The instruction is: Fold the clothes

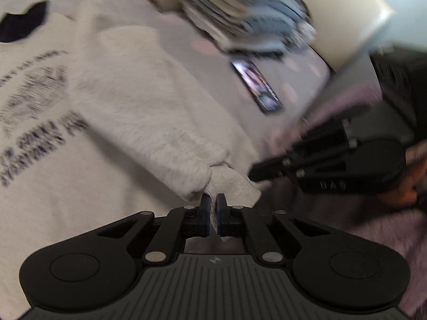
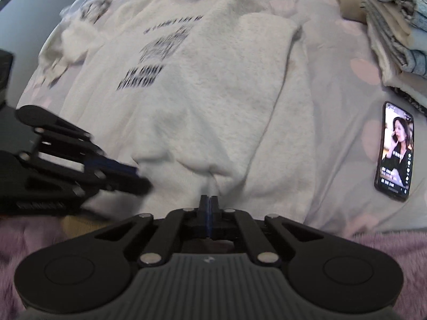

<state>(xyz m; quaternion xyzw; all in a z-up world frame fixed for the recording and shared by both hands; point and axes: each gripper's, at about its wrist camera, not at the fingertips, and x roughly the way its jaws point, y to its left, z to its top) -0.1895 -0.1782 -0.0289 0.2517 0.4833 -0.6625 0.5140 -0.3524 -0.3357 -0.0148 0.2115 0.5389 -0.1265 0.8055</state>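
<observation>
Both grippers, left (image 1: 213, 200) and right (image 2: 210, 199), have jaws pinching the white sweatshirt's (image 2: 202, 101) hem; its dark print looks too blurred to read.

The sweatshirt (image 2: 202, 101) is fuzzy, matt white fleece with a ribbed knit cuff (image 1: 234, 184). The left tool (image 1: 213, 208) is matt black plastic with shiny metal pins. At three o'clock, the phone (image 2: 396, 149) shows glossy glass on smooth bedsheet (image 2: 333, 138) cloth.
</observation>
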